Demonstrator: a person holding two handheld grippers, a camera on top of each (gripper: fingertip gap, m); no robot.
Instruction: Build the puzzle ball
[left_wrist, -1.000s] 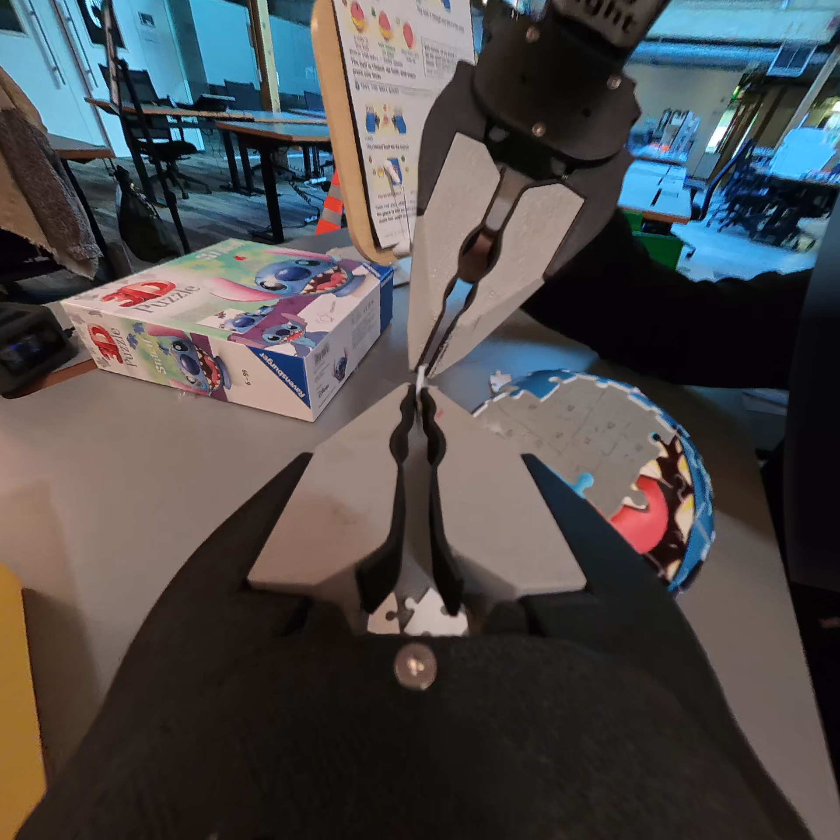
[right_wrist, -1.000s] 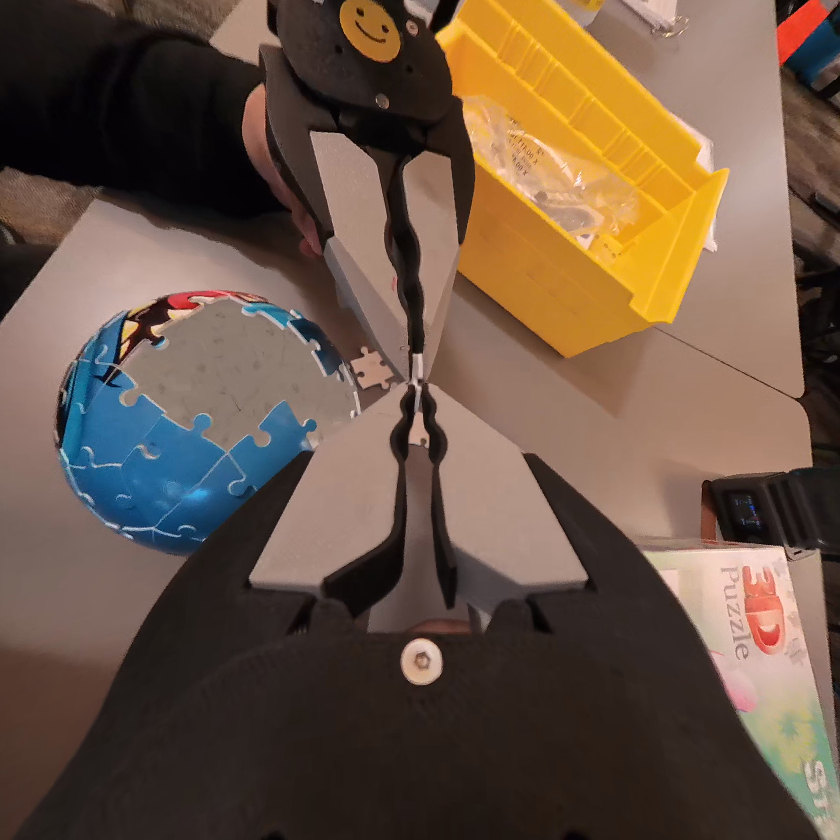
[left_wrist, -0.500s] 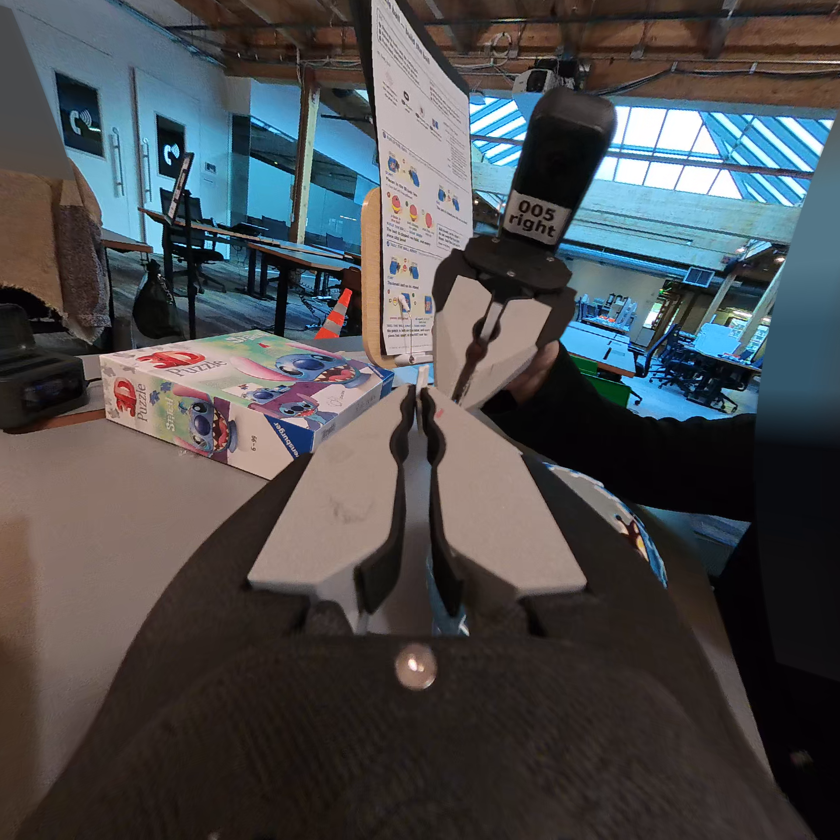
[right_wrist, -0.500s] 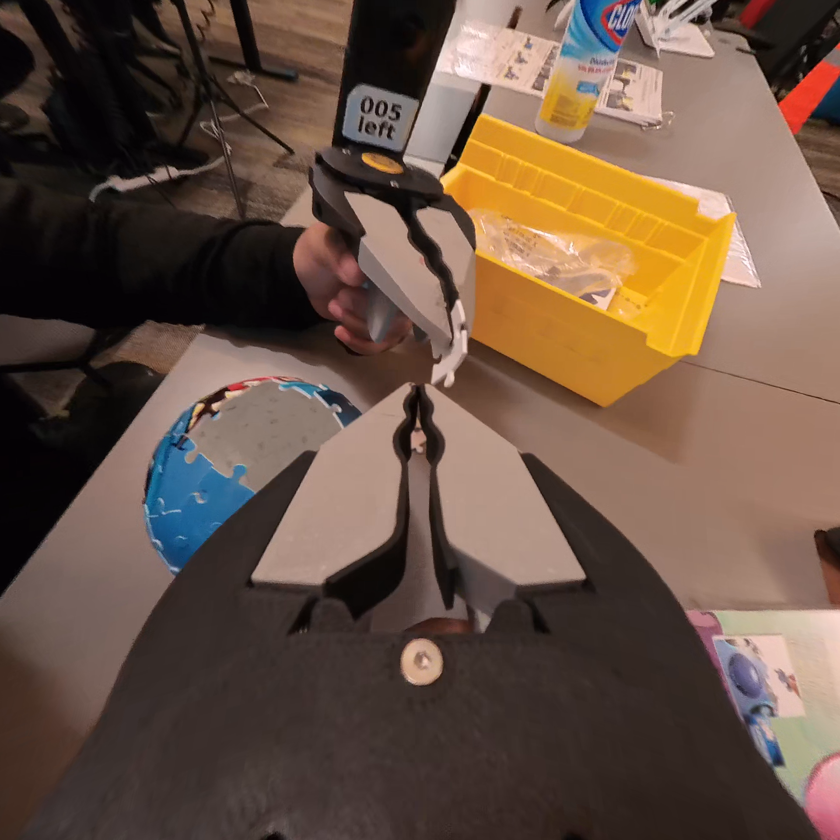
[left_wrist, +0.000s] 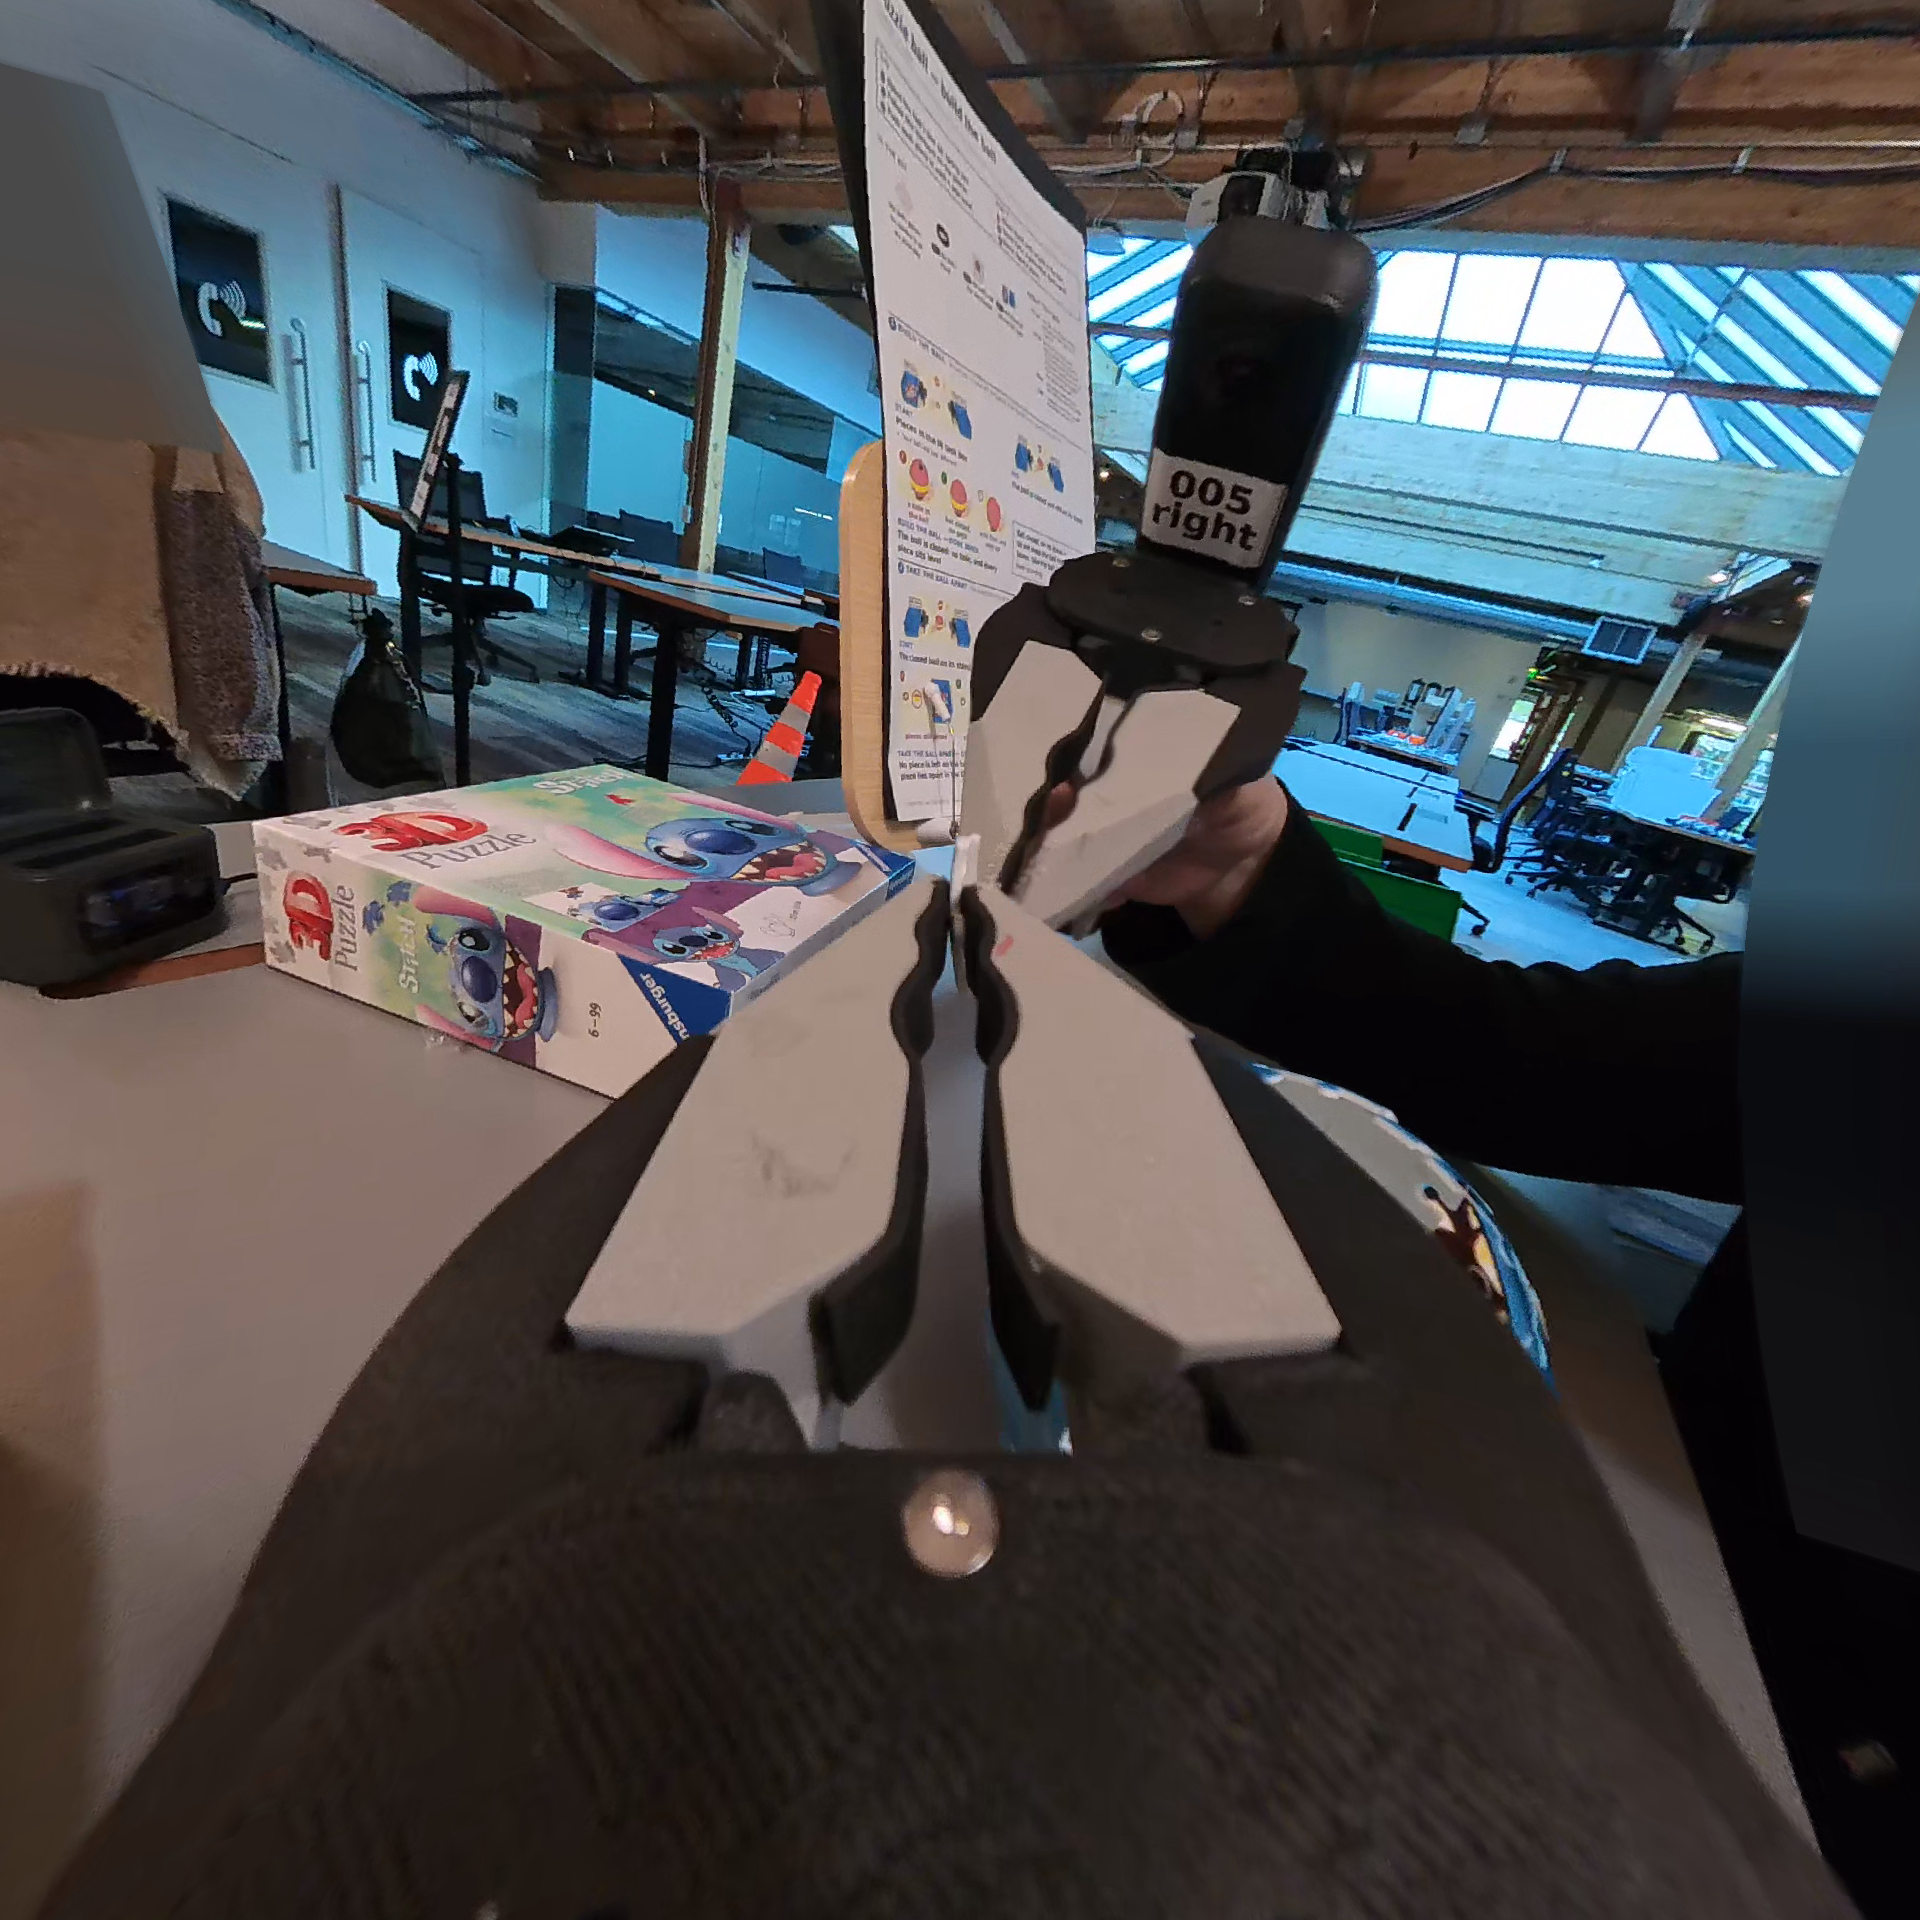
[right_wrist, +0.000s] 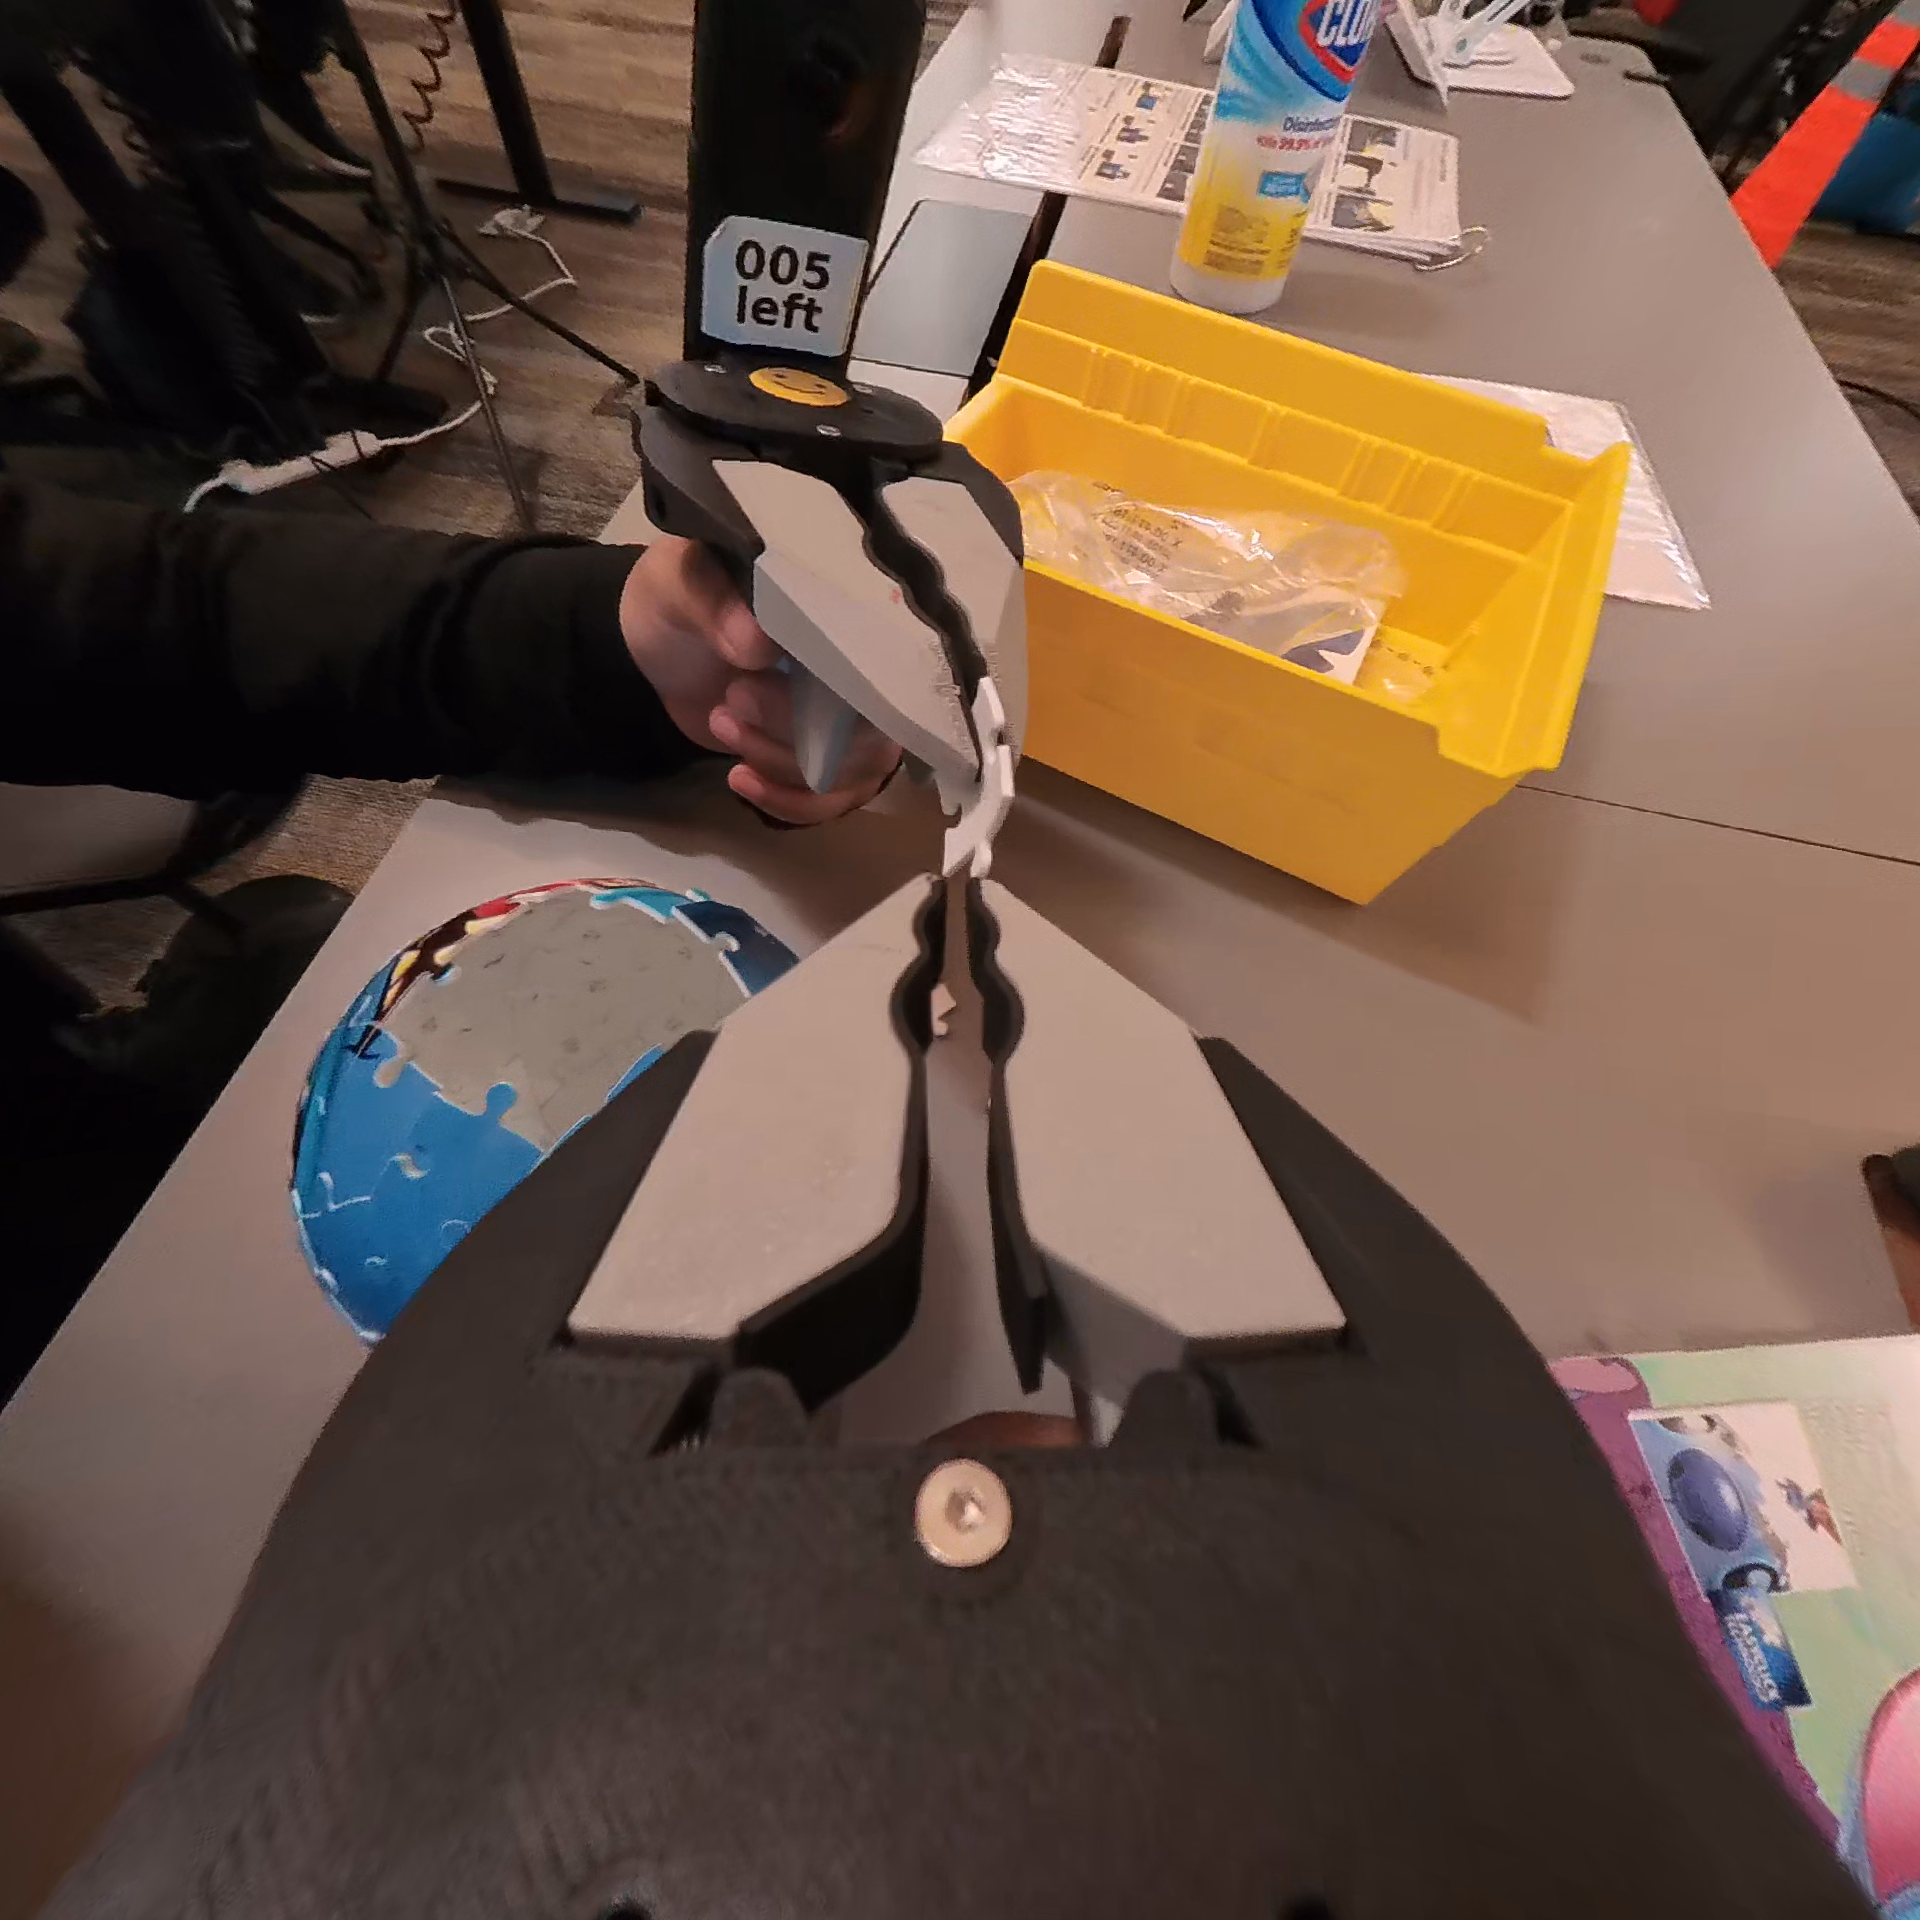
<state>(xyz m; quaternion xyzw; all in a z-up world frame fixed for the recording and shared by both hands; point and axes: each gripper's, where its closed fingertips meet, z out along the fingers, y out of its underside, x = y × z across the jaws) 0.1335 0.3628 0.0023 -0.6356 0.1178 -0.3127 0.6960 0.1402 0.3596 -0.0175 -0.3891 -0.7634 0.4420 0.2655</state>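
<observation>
In the left wrist view, the left tongs (left_wrist: 957, 906) are held up above the grey table (left_wrist: 260, 1174), and a thin white puzzle piece (left_wrist: 966, 868) is pinched at their tips. The right tongs (left_wrist: 1013, 883) are seen just past them, tips almost touching, pressed together. A colourful puzzle box (left_wrist: 561, 914) is laid on the table to the left, and an instruction sheet (left_wrist: 966, 499) is stood up behind. A small part of the puzzle ball (left_wrist: 1475, 1247) is seen low on the right. In the right wrist view, the right tongs (right_wrist: 954, 896) are pressed together, and a small bit of white is caught between them. The left tongs (right_wrist: 971, 790) are held just ahead, with the white piece (right_wrist: 982, 790) gripped and hanging down. The half-built blue ball (right_wrist: 447, 1122) is set on the table (right_wrist: 1455, 1039) to the left. A yellow bin (right_wrist: 1299, 665) is placed further back.
</observation>
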